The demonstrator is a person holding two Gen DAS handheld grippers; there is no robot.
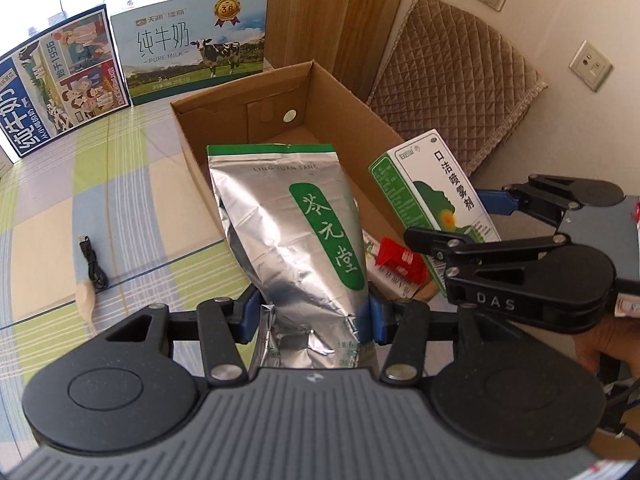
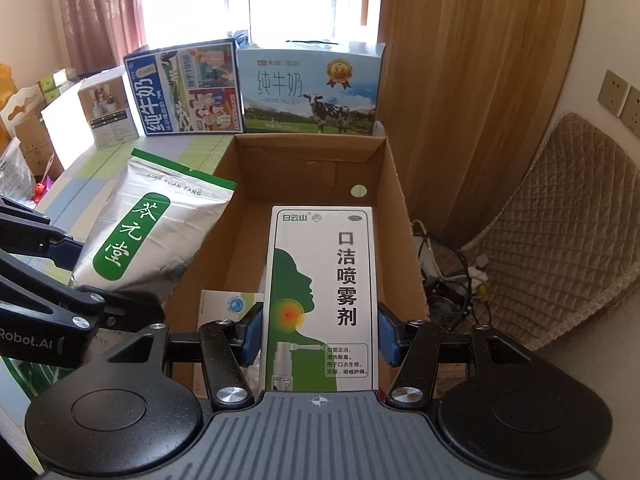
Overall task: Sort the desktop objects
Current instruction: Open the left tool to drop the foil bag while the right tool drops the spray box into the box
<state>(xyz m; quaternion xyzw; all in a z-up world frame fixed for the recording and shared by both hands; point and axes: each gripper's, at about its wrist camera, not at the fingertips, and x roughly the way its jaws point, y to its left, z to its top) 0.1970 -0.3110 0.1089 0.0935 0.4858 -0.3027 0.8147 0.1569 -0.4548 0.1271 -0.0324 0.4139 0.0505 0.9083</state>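
Observation:
My left gripper is shut on the lower part of a silver foil pouch with a green label. The pouch stands upright over the near left corner of an open cardboard box. My right gripper is shut on a white and green spray box, held above the inside of the cardboard box. In the left wrist view the right gripper and spray box are to the right. In the right wrist view the pouch and left gripper are to the left.
A red packet and a small white carton lie in the cardboard box. Two milk cartons stand behind it. A black cable lies on the checked tablecloth. A quilted cushion and floor cables are at the right.

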